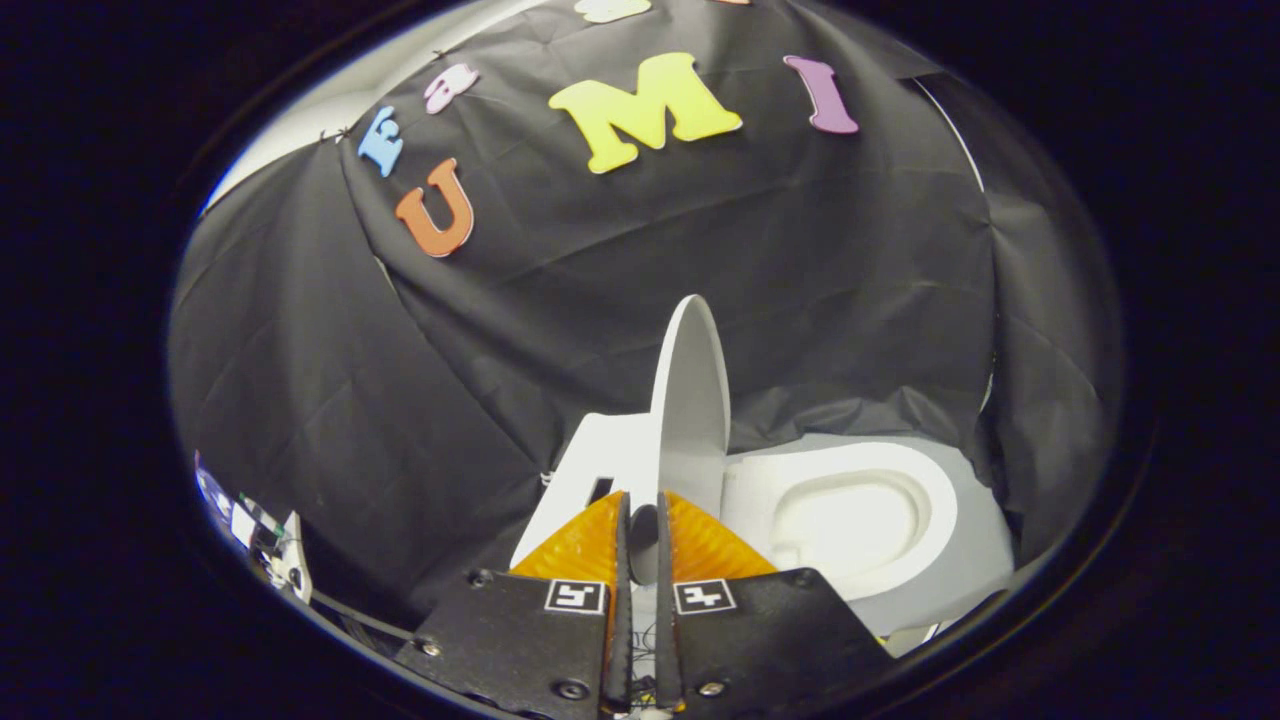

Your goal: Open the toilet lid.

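Gripper [640,520] is clamped on the toilet lid's [690,400] edge; lid stands upright, long axis toward 12 o'clock, bowl [850,520] open at 3 o'clock.

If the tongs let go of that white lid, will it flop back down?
Probably it could. The lid stands nearly upright, edge-on between the tongs, which look almost shut on its lower edge, so a small nudge might tip it either way. It looks stiff, keeping its flat shape without bending. It seems thin, so likely light to push over the toilet.
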`<state>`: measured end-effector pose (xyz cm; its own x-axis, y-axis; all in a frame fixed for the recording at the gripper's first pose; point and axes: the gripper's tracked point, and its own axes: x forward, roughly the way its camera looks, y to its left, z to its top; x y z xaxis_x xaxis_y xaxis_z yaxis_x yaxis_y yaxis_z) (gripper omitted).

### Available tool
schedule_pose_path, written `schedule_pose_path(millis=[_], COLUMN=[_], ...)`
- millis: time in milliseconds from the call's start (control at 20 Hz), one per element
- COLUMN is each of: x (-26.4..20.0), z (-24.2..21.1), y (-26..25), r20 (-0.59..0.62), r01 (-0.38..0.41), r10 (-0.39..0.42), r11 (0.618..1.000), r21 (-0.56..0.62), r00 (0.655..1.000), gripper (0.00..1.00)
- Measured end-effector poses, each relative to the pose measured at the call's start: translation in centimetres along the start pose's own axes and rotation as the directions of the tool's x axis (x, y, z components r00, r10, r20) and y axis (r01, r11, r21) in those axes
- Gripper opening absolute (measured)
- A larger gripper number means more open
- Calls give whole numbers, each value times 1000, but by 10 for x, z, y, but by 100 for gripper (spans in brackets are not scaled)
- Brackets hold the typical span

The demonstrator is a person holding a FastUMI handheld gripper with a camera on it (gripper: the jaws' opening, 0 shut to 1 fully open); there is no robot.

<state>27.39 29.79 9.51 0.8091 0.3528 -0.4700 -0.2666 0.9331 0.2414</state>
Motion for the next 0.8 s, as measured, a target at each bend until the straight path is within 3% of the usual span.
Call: schedule_pose_path(millis=[800], x=[32], z=[-10], y=[76], r20=[-33], r01=[-38], r10=[37], r11=[998], r21=[-52], r00=[999], gripper=[12])
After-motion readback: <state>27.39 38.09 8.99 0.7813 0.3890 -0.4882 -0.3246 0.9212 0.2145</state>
